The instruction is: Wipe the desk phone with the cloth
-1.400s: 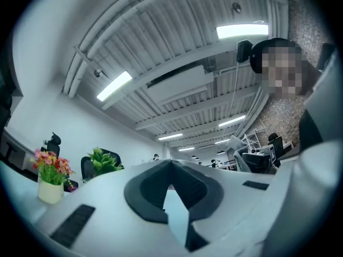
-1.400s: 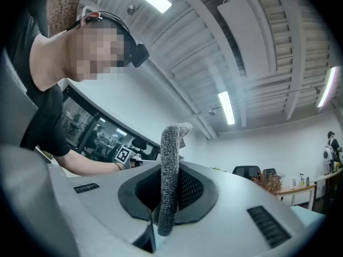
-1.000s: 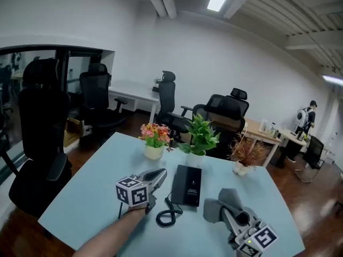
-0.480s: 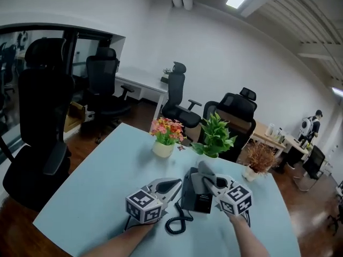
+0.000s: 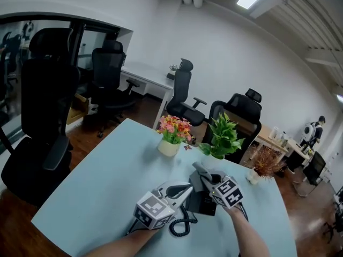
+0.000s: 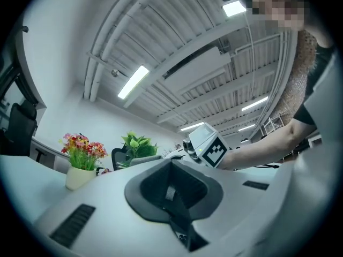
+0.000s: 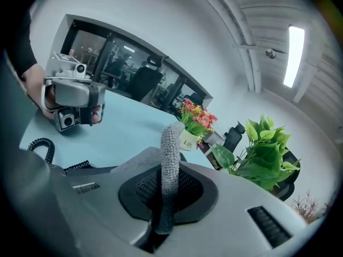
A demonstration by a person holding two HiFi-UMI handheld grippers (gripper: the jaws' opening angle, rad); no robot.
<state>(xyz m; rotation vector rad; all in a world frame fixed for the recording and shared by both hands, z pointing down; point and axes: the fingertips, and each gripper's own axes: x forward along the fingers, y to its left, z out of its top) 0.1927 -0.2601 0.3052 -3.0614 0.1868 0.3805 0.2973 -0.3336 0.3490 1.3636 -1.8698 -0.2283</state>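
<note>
The black desk phone (image 5: 205, 203) lies on the light blue table (image 5: 107, 175), its coiled cord (image 5: 183, 227) in front of it. My right gripper (image 5: 208, 179) is over the phone's far end, shut on a grey cloth (image 5: 200, 171). In the right gripper view the cloth (image 7: 170, 159) stands up as a knitted strip pinched between the jaws of the right gripper (image 7: 165, 199). My left gripper (image 5: 184, 189) is shut with nothing in it at the phone's left edge. In the left gripper view the left gripper (image 6: 171, 193) points toward the right gripper's marker cube (image 6: 209, 146).
A pot of pink and orange flowers (image 5: 172, 135) and a green plant (image 5: 221, 137) stand at the table's far edge, with a dried plant (image 5: 262, 167) at the far right. Black office chairs (image 5: 43, 116) surround the table. A person (image 5: 311, 130) stands far off at the right.
My right gripper has carried the cloth from the near right of the table leftward and away onto the phone. The left gripper has stayed beside the phone.
</note>
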